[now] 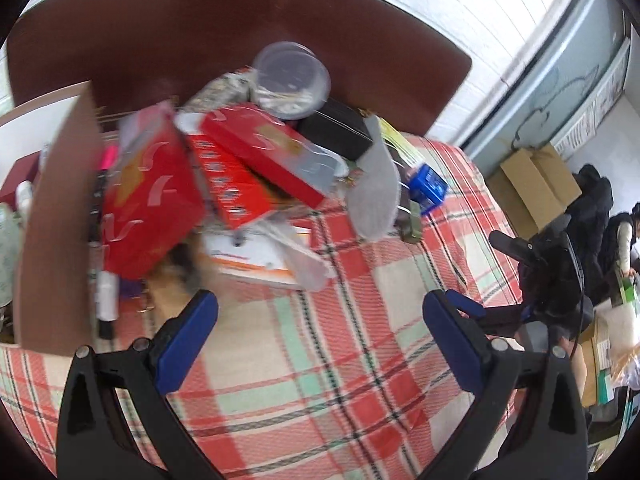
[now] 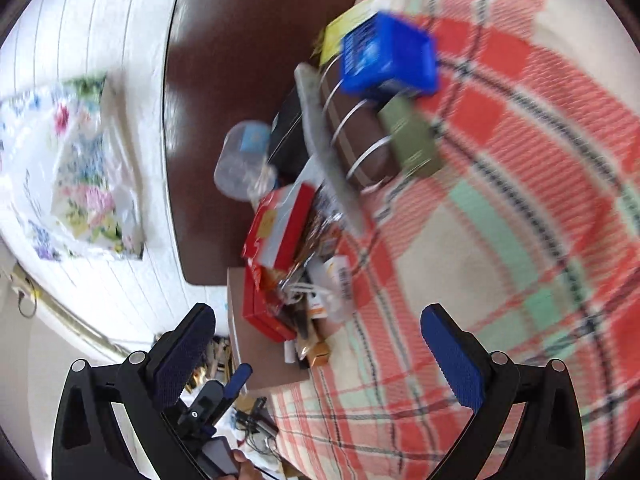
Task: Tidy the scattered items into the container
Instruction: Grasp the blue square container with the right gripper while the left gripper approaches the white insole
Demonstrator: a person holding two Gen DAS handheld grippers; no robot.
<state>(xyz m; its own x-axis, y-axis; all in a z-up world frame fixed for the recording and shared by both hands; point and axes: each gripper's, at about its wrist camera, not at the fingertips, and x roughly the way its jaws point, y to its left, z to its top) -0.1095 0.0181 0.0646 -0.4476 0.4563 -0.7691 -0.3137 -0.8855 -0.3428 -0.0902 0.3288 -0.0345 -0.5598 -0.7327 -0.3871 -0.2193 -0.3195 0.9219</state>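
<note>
A pile of scattered items lies on a plaid blanket (image 1: 304, 360) by a cardboard box (image 1: 56, 224): red boxes (image 1: 152, 208), a clear round tub (image 1: 292, 80), a black box (image 1: 336, 128), a grey insole (image 1: 374, 196) and a blue box (image 1: 428, 188). My left gripper (image 1: 320, 328) is open and empty, above the blanket in front of the pile. My right gripper (image 2: 320, 344) is open and empty, hovering near the red boxes (image 2: 280, 224). The blue box (image 2: 386, 58), insole (image 2: 328, 148) and tub (image 2: 244, 160) show there too. The views are blurred.
A dark brown headboard (image 1: 240, 20) rises behind the pile, with a white wall beyond. A floral bag (image 2: 80, 168) lies to the left. Cardboard boxes (image 1: 532, 188) and people are at the far right. The other gripper (image 1: 532, 264) shows past the blanket's edge.
</note>
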